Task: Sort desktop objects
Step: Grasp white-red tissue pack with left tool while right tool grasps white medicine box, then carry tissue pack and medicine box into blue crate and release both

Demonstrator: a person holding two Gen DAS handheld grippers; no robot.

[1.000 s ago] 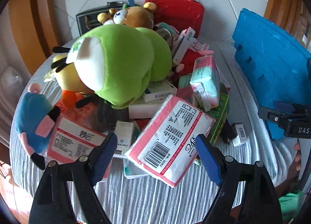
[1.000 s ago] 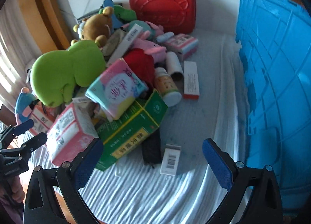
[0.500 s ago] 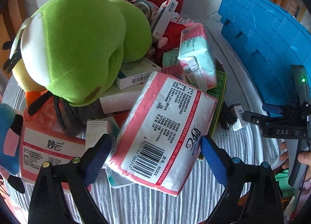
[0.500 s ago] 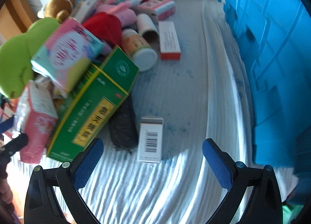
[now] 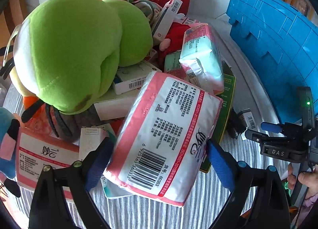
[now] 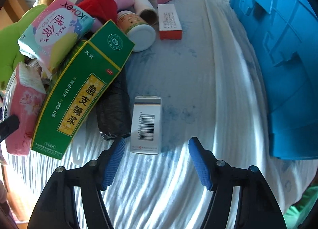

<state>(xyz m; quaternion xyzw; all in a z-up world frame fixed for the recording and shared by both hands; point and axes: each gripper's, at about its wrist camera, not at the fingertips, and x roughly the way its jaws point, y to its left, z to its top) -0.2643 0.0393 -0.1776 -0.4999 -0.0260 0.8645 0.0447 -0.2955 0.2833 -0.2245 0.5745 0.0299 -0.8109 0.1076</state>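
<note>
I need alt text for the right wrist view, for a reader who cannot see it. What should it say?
The right gripper, jaws closing, points down at a small white barcode box lying on the striped cloth, not yet touching it. A green medicine carton leans on the clutter at left; a blue crate stands at right.

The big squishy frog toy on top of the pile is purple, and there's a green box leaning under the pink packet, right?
Not quite: the plush toy on top of the pile is bright green, not purple, as the left wrist view shows. The rest holds: the green box does lean under the pink packet, as the right wrist view shows.
</note>
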